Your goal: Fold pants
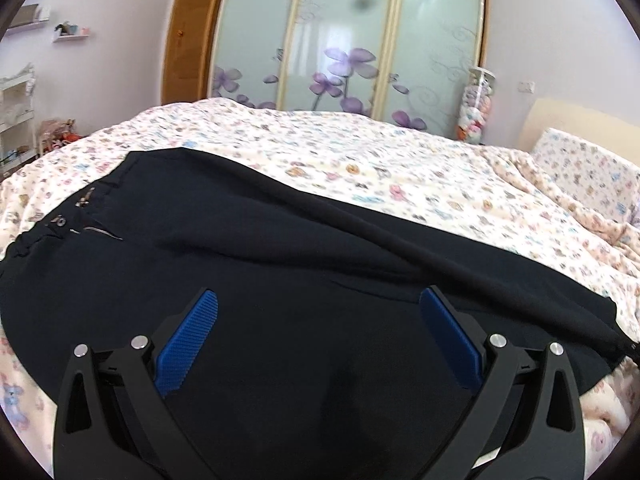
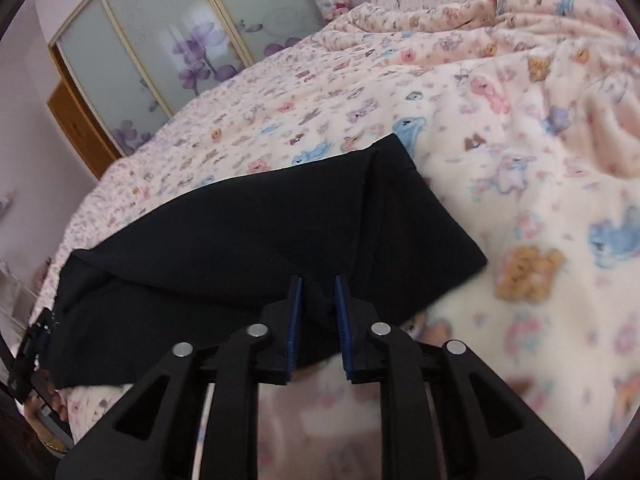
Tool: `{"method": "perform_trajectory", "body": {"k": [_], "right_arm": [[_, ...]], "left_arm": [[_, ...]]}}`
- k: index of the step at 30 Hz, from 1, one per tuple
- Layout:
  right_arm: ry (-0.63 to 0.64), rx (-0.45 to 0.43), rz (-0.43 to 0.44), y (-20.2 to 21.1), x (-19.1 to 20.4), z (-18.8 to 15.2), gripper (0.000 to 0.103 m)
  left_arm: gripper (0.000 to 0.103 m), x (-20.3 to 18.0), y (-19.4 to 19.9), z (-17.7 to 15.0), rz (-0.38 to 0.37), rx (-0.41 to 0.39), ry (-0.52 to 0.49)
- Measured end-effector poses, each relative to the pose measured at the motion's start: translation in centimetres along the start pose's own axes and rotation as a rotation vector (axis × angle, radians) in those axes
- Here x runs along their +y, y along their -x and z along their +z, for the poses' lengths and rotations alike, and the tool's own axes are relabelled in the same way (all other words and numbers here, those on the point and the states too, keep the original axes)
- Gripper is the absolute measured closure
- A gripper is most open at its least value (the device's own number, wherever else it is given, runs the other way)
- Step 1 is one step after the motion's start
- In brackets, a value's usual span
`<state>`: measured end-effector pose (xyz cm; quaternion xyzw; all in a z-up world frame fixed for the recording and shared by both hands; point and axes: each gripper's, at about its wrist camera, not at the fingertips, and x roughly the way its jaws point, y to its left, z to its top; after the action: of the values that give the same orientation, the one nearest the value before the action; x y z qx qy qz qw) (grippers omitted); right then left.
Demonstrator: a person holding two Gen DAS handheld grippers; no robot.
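Observation:
Black pants (image 1: 280, 240) lie across the bed, with the waistband and button (image 1: 60, 222) at the left. One leg stretches as a taut ridge toward the lower right. My left gripper (image 1: 319, 295) hovers open just above the seat of the pants, its blue pads (image 1: 188, 344) wide apart with nothing between them. In the right wrist view the pants (image 2: 260, 232) show a leg end folded back over itself. My right gripper (image 2: 319, 300) is nearly closed, and a bunch of the black fabric is pinched between its pads (image 2: 295, 320). The left gripper (image 2: 36, 340) shows at the far left edge.
A fleece bedspread (image 1: 360, 148) with a teddy-bear print covers the bed and is rumpled at the right (image 2: 540, 80). A pillow (image 1: 580, 168) lies at the head. A wardrobe with frosted sliding doors (image 1: 348, 40) stands beyond the bed, next to a tall tube of plush toys (image 1: 476, 108).

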<state>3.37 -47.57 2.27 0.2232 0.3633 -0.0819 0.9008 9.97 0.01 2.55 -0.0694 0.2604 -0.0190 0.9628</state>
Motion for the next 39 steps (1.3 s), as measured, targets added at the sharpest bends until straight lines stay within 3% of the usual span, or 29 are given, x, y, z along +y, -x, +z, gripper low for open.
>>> {"method": "perform_trajectory", "body": {"k": [1,2,3,5,7,9,13,17,20,21,22,24,27,29,33,35,38,39], "right_arm": [[-0.015,0.011,-0.012,0.4,0.0,0.0,0.067],[-0.036,0.018,-0.013,0.8,-0.2,-0.1,0.048],[-0.084,0.015,0.011,1.5,-0.6,-0.1,0.041],[-0.184,0.006,0.084,2.5,-0.9,-0.3,0.041],[-0.352,0.021,0.21,2.8,-1.8,-0.8,0.041],[-0.465,0.07,0.289,1.9,-1.7,-1.1,0.045],[-0.577,0.143,0.269,-0.5,-1.0,-1.4,0.051],[-0.684,0.134,0.197,-2.6,-1.6,-1.4,0.051],[-0.801,0.131,0.15,-4.0,-2.7,-1.7,0.062],[-0.818,0.104,0.137,-4.0,-3.0,-1.6,0.08],[-0.802,0.071,0.126,-4.0,-3.1,-1.2,0.088],[-0.748,0.002,0.147,-3.1,-2.7,-0.8,0.092],[-0.632,-0.122,0.157,-0.9,-1.5,0.1,0.093],[-0.616,-0.158,0.109,-0.2,-1.7,-0.7,0.093],[-0.712,-0.081,0.018,-2.6,-4.3,-3.7,0.095],[-0.641,-0.079,-0.013,-2.9,-3.6,-3.4,0.093],[-0.642,-0.04,0.004,-2.3,-3.0,-2.9,0.081],[-0.665,-0.037,0.014,-1.9,-3.1,-2.9,0.068]], "left_arm": [[0.002,0.1,0.0,0.1,0.014,0.0,0.006],[0.002,0.3,0.0,0.3,0.034,-0.001,0.015],[0.002,0.4,0.0,0.3,0.047,-0.002,0.019],[0.002,0.6,-0.1,0.5,0.086,-0.009,0.026],[0.002,0.9,-0.1,0.6,0.123,-0.025,0.034],[0.002,1.2,-0.3,0.5,0.118,-0.022,0.045],[0.002,2.3,-0.7,0.4,0.042,0.0,0.104],[0.002,2.8,-0.5,0.5,0.025,0.001,0.142],[0.002,2.7,-0.4,0.7,0.039,-0.008,0.123],[0.002,2.6,-0.4,0.8,0.045,-0.01,0.119],[0.002,2.5,-0.4,0.8,0.044,-0.01,0.117],[0.002,2.4,-0.4,0.8,0.036,-0.001,0.109],[0.002,2.7,-0.1,0.8,0.01,-0.003,0.115],[0.002,3.0,0.1,0.9,-0.031,-0.004,0.141],[0.002,3.9,0.5,1.0,-0.069,-0.02,0.182],[0.002,4.1,0.5,1.0,-0.07,-0.02,0.191],[0.002,4.3,0.5,1.2,-0.087,-0.019,0.212],[0.002,4.3,0.6,1.2,-0.093,-0.02,0.219]]}}
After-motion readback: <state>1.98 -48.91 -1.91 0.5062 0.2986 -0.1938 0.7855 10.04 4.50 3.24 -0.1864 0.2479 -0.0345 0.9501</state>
